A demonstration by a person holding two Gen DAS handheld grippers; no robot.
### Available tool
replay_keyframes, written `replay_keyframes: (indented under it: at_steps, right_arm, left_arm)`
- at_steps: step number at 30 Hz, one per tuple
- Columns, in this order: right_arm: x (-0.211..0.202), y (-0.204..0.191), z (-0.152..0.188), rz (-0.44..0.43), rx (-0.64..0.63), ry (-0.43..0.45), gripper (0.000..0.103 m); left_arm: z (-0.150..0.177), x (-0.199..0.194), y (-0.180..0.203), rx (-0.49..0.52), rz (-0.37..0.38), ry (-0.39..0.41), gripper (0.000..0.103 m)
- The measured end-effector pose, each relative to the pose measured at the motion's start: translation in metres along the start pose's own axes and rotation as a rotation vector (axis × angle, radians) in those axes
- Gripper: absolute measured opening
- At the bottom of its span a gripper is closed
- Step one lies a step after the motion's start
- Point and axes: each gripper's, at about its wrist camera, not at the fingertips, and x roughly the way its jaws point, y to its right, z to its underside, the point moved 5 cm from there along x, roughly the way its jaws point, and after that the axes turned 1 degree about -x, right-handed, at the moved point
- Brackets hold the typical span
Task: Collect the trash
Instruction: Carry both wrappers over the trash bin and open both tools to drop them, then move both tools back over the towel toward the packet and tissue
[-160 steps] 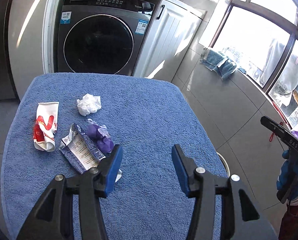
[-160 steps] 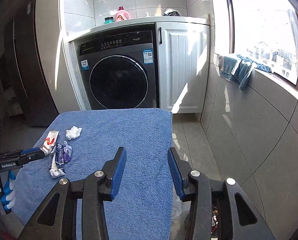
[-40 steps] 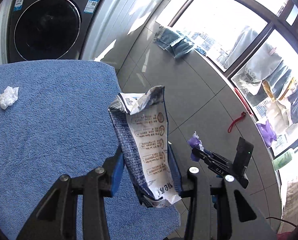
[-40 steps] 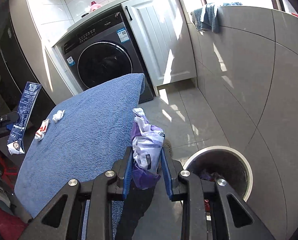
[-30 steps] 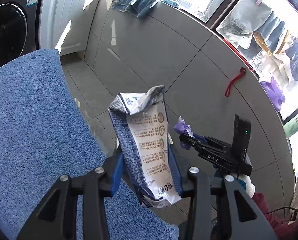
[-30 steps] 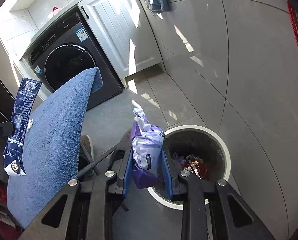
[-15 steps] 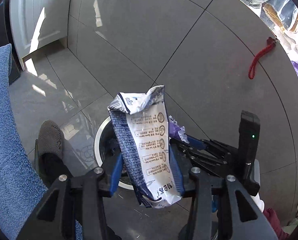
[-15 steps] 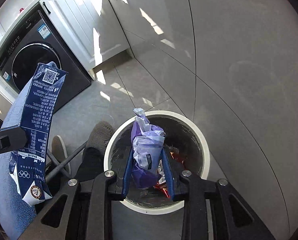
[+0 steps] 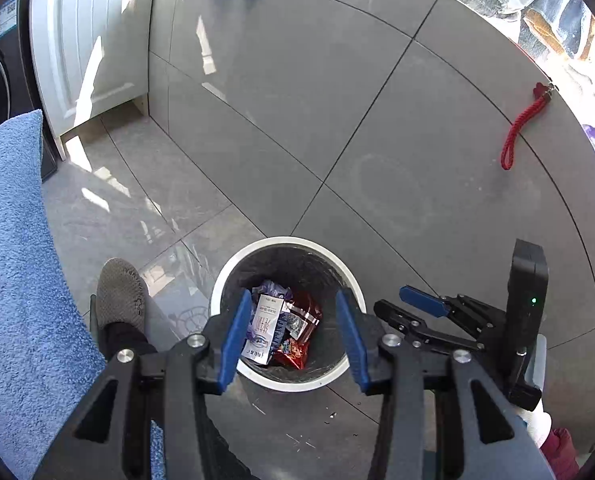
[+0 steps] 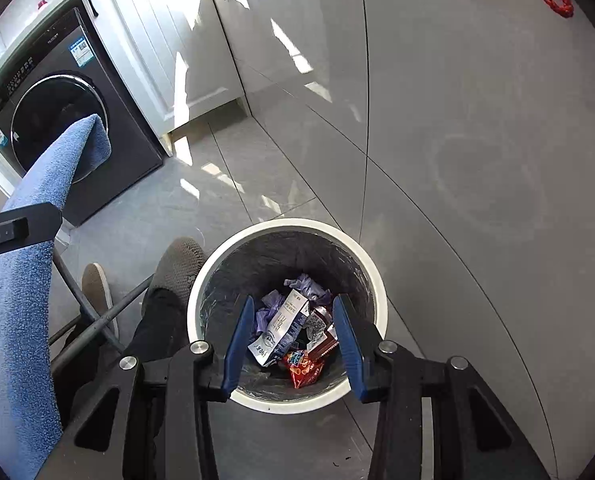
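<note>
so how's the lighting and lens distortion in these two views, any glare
Left wrist view: hard sunlight, bright patches on the floor tiles, window blown out, tile seams bowed by the fisheye. Right wrist view: glare streaks on the wall tiles, sharp focus inside the bin, dark corners.

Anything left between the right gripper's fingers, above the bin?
Nothing: in the right wrist view the right gripper is empty, jaws opening; only the trash bin with the milk carton lies below.
</note>
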Motion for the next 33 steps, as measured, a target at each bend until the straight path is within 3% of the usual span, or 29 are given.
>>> replay_keyframes:
  at_steps: [8, 16, 24, 33]
  right_arm:
    - [-0.036, -0.086, -0.022, -0.078, -0.169, 0.107, 0.039]
    - [-0.067, -0.182, -0.038, -0.193, -0.297, 0.206, 0.041]
    - [-0.087, -0.26, -0.032, -0.266, -0.405, 0.245, 0.043]
    - [-0.097, -0.317, -0.017, -0.303, -0.467, 0.238, 0.044]
  left_arm:
    - [0.02, -0.095, -0.061, -0.022, -0.225, 0.188, 0.042]
    - [0.057, -0.177, -0.12, -0.103, -0.428, 0.291, 0.042]
    - [0.097, -0.248, -0.151, -0.159, -0.544, 0.401, 0.046]
    - [0.133, -0.301, -0.183, -0.205, -0.625, 0.475, 0.051]
